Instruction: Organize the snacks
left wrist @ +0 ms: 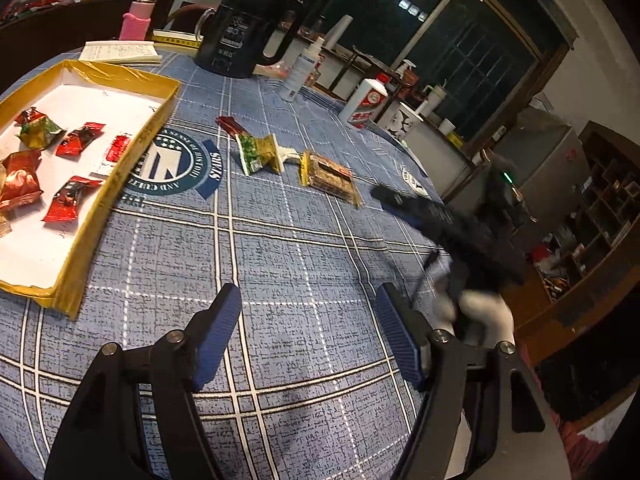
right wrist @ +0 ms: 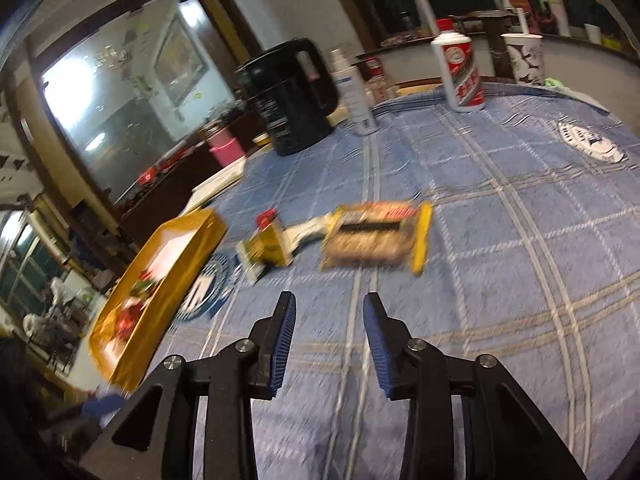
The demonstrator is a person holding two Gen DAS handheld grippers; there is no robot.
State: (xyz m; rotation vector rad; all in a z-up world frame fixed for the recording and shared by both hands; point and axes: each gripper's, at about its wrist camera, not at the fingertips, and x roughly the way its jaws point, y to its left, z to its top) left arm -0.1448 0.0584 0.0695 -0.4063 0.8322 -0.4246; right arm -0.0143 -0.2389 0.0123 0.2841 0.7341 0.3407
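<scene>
- Plainly, the snacks not yet sorted lie loose on the desk (left wrist: 280, 280): a clear-fronted brown snack bar (left wrist: 330, 178) with yellow ends, a green-and-gold packet (left wrist: 256, 152) just left of it, and a small red packet (left wrist: 229, 123) behind that. They sit in a loose row, close together and apart from the box, so I judge them to be the ones waiting their turn.
- The yellow box (left wrist: 132, 152) stands at the left on the desk, shallow and open on top, which suits dropping packets in from above. It already holds several red and gold packets (left wrist: 72, 200) scattered on its white floor.
- The right gripper (right wrist: 330, 344) hangs above bare cloth, pointed at the snack bar (right wrist: 376, 236); its jaws stand narrowly apart with nothing between them, probably readying for that bar, whose long flat body wants a grip across the short side.
- The left gripper (left wrist: 308, 336) hangs over bare cloth nearer the box, jaws fairly wide and empty, likely aimed at the green-and-gold packet.
- Farther out stand a black kettle (left wrist: 244, 28), a white spray bottle (left wrist: 304, 68) and a white-and-red bottle (left wrist: 366, 102), all well clear of the working space.
</scene>
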